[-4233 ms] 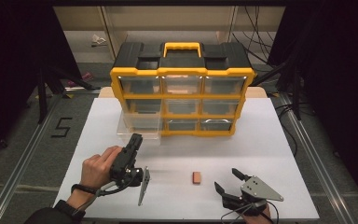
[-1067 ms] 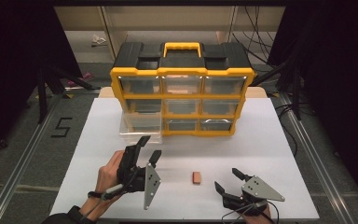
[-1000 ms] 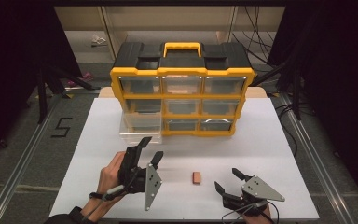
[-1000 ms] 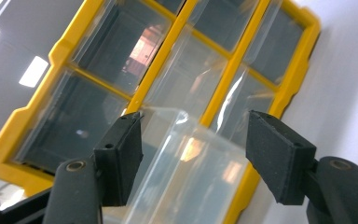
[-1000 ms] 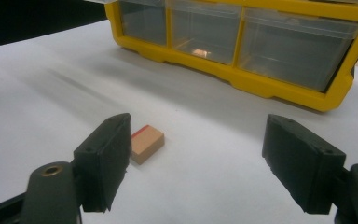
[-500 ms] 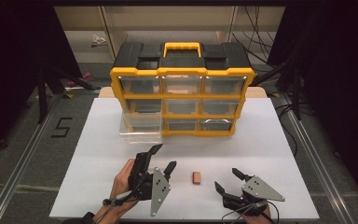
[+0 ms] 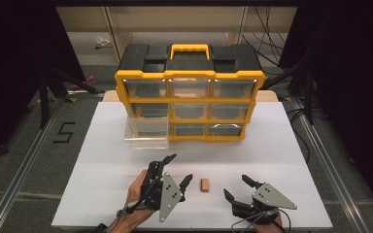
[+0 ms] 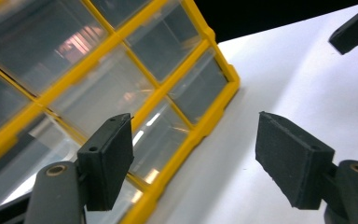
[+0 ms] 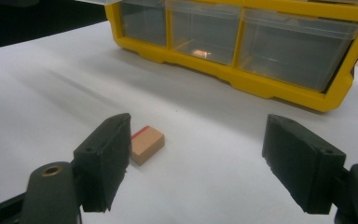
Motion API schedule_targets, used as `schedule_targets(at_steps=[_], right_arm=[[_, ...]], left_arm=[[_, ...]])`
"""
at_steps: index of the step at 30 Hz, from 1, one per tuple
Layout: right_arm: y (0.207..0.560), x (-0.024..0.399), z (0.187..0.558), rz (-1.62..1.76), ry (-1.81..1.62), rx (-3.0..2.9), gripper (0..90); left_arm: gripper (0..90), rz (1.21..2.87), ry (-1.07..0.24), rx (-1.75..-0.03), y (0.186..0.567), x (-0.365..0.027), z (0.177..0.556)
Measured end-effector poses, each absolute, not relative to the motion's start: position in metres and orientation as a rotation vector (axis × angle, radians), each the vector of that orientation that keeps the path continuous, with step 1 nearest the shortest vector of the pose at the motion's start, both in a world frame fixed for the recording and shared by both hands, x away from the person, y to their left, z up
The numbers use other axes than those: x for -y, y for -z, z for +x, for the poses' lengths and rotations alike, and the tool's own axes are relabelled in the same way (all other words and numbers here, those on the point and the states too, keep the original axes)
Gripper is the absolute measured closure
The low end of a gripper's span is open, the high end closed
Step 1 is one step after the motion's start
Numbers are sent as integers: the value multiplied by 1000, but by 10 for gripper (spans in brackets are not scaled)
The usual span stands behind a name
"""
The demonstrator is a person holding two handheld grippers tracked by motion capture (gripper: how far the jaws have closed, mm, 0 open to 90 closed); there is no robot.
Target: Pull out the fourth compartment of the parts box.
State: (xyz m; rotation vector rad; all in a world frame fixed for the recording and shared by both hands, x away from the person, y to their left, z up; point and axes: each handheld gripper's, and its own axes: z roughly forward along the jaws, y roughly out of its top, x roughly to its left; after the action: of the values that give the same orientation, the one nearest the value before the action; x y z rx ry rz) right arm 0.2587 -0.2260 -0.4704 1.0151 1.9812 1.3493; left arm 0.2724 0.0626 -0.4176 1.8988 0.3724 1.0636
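A small brown block with a red end lies on the white table near its front edge. My left gripper hovers just left of it, open; its jaws have just been opening and nothing is between them. In the left gripper view the left gripper faces the lower right corner of the yellow drawer organizer. My right gripper rests open to the right of the block. In the right gripper view the block sits beside the left jaw of the right gripper, apart from it.
The yellow and black drawer organizer stands at the back of the table. One clear drawer at its left side is pulled out forward. Dark floor surrounds the table on both sides.
My left gripper has shifted right toward the block and a little nearer the front edge, and its jaws stand wider. The right gripper and the block have stayed put.
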Motion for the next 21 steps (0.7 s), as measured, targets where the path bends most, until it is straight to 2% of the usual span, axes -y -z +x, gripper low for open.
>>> schedule_targets(at_steps=[8,19,21], right_arm=[[471,227,259,1015,-1360,-1974,248],[471,231,260,1029,-1369,-1964,248],[471,232,261,1035,-1368,-1963,248]], left_arm=[[247,1917,-913,-459,427,-56,278],[233,1957,-774,-521,435,-47,284],[231,1965,-702,-560,437,-44,288]])
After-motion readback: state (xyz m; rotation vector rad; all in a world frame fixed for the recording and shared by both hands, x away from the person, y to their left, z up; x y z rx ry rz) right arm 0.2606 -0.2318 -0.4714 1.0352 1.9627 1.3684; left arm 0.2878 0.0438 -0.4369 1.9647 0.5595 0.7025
